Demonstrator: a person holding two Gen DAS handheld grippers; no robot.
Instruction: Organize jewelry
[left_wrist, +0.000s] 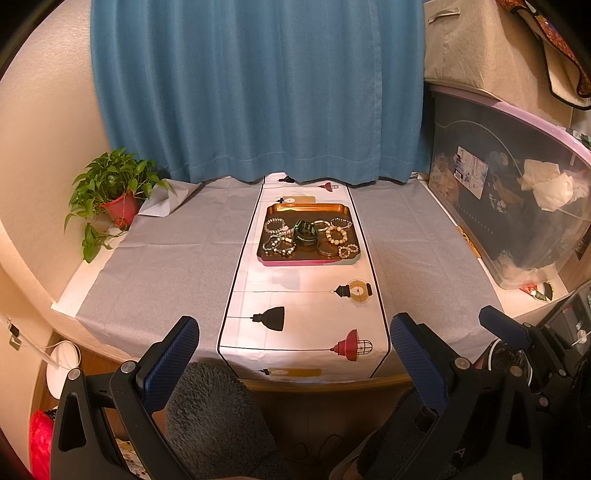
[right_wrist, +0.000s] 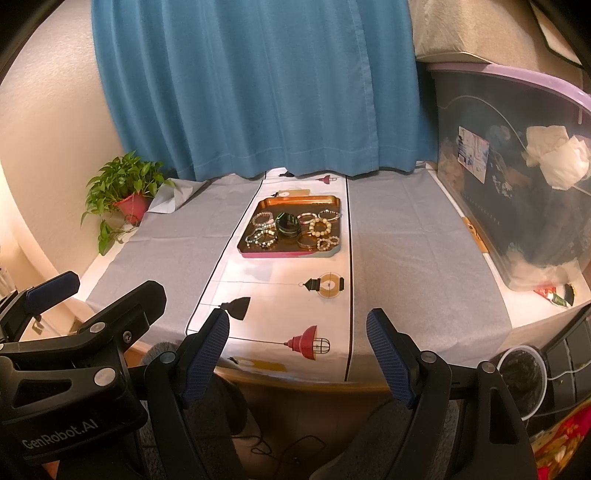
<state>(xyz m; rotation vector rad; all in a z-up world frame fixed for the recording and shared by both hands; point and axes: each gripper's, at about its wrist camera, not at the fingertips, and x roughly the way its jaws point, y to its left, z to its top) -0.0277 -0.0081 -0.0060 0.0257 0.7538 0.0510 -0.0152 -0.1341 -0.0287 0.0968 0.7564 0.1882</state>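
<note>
A copper tray (left_wrist: 306, 262) (right_wrist: 288, 254) with a pink front rim sits on the white runner at mid-table. Several bracelets lie in it: a cream beaded bracelet (left_wrist: 337, 235) (right_wrist: 320, 226), gold bangles (left_wrist: 328, 248) (right_wrist: 307, 240), and a dark green round piece (left_wrist: 305, 232) (right_wrist: 287, 224). My left gripper (left_wrist: 291, 347) (right_wrist: 99, 291) hangs open over the table's near edge, well short of the tray. Beside it on the right, my right gripper (right_wrist: 299, 350) is also open and holds nothing. In the left wrist view only one of its fingers (left_wrist: 504, 326) shows.
A potted plant (left_wrist: 118, 195) (right_wrist: 129, 192) stands at the far left corner. A large clear storage bin (left_wrist: 517, 206) (right_wrist: 517, 184) with a purple lid lines the right side. A blue curtain (left_wrist: 258, 92) hangs behind. Grey fleecy fabric (left_wrist: 214, 417) lies below the table edge.
</note>
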